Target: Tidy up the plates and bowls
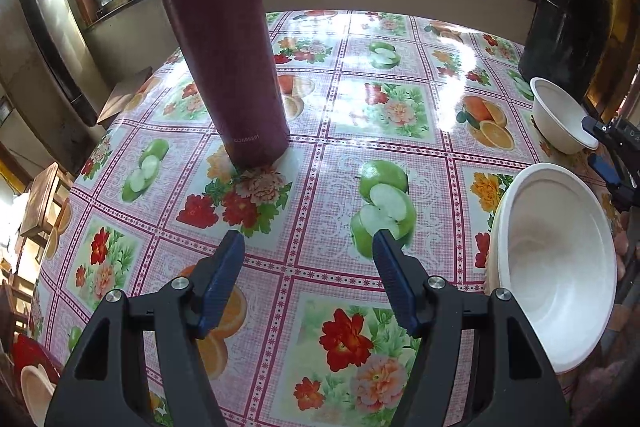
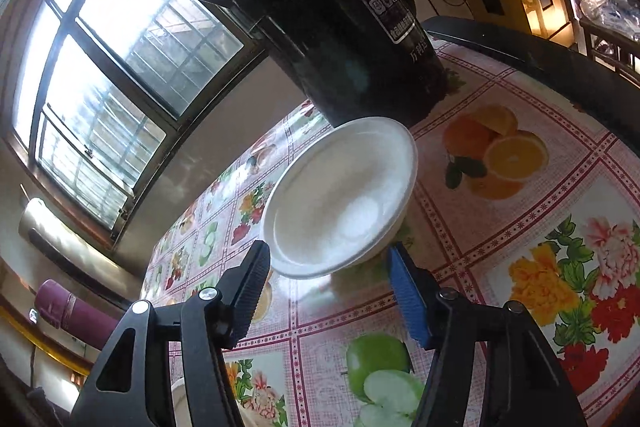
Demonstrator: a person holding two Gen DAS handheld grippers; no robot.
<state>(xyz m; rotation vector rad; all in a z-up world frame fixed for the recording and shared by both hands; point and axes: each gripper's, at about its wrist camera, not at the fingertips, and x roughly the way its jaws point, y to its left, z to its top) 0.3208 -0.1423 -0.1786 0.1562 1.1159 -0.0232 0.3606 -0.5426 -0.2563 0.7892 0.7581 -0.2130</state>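
Two grippers hovering over the surface (image 1: 320,155), fingers apart and holding nothing.
The left gripper (image 1: 308,247) is hanging just beside a large white bowl (image 1: 560,267); the right gripper (image 2: 328,259) is straddling the near rim of a small white bowl (image 2: 340,195), standing before a black kettle (image 2: 340,27).

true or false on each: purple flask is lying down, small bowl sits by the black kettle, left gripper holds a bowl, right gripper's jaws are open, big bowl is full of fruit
1. The purple flask is lying down. False: it stands upright on the table.
2. The small bowl sits by the black kettle. True.
3. The left gripper holds a bowl. False: nothing is between its jaws.
4. The right gripper has its jaws open. True; they flank the small bowl's near rim without pressing on it.
5. The big bowl is full of fruit. False: it is empty.
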